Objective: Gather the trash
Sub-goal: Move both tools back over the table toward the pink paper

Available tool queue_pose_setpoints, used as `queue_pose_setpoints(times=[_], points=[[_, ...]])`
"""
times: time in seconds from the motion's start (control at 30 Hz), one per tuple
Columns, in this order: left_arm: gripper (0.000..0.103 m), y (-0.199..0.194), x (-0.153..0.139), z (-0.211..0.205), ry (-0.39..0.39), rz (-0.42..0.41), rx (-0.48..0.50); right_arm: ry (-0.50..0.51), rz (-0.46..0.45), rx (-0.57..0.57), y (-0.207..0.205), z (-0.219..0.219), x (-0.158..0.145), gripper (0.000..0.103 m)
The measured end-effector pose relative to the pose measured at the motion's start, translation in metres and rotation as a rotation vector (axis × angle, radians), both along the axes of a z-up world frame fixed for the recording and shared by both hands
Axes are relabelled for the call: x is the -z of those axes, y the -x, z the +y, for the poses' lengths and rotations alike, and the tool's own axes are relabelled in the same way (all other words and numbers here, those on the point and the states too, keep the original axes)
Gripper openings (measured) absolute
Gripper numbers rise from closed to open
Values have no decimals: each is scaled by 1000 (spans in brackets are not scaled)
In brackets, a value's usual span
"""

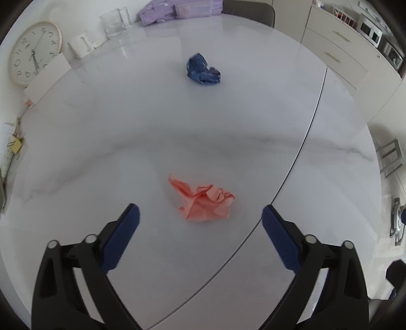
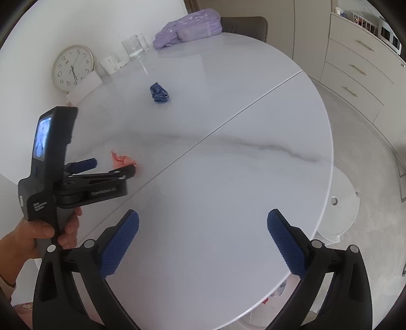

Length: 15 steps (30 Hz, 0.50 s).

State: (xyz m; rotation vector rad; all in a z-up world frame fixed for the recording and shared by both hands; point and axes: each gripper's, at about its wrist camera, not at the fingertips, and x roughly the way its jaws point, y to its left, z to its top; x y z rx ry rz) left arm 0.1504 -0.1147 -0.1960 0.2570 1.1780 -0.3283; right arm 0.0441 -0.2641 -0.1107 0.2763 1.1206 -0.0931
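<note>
Here, the left wrist view, read left to right. At nine to ten o'clock a wall clock leans against the wall at the table's far-left rim, with a white mug and an empty glass container beside it toward eleven. At centre, the left gripper hangs above the white marble table with its blue-padded fingers spread wide and nothing between them; the crumpled pink paper lies flat on the table just beyond the fingertips, in line with the gap. At twelve o'clock, well apart from it, lies a crumpled blue wrapper, and farther still a lilac bag.

To do the step well, the gripper would likely be lowered until both pads straddle the pink paper at its bulkier right-hand part, then closed gently; a light crumple may skid on the glossy surface if only one pad meets it first.

In the right wrist view, the person's left hand holds its tool at eight to nine o'clock, fingers flanking the pink paper. The right gripper is likewise fully spread and empty over bare tabletop.

Containers: the glass container appears empty, and the mug's contents cannot be seen. At five o'clock, below the table's rim, coloured scraps show, possibly in a bin; this cannot be confirmed.
</note>
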Motion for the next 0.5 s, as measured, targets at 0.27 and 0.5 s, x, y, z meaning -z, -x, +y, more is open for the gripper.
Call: queue_pose_setpoints(times=[0.27, 0.5], points=[[61, -12, 21, -5, 2, 69, -9, 24, 22, -45, -11, 9, 8, 100], [45, -12, 20, -4, 23, 61, 14, 18, 10, -46, -4, 6, 7, 100]])
